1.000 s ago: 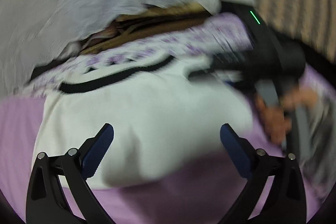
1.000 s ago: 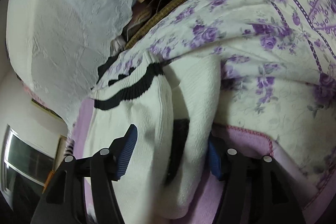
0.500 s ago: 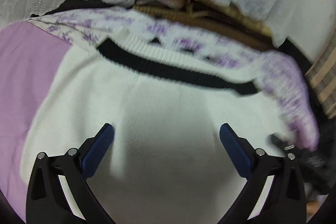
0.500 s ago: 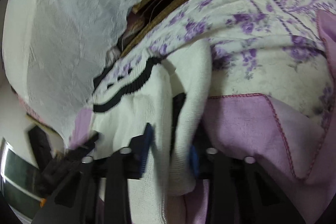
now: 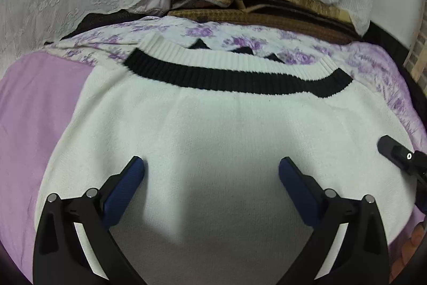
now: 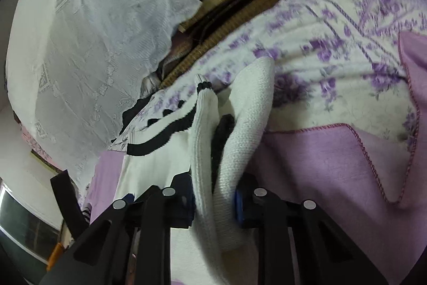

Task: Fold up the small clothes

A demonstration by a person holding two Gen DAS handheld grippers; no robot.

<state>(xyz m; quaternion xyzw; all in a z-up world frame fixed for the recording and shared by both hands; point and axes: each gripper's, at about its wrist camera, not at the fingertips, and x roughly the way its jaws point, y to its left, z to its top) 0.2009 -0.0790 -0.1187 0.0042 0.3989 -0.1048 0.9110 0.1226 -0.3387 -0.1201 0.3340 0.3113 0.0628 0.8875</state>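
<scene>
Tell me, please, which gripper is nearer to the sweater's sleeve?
Right. The right gripper is closing its jaws on the sleeve; the left gripper hovers open over the sweater's body.

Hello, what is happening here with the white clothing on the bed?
A person with a handheld gripper in each hand is folding a small white sweater with a black band at its ribbed edge. It lies on a purple blanket beside a floral sheet. The right gripper is closing its jaws on a bunched fold at the sweater's side. The left gripper is open above the flat middle of the sweater and holds nothing.
</scene>
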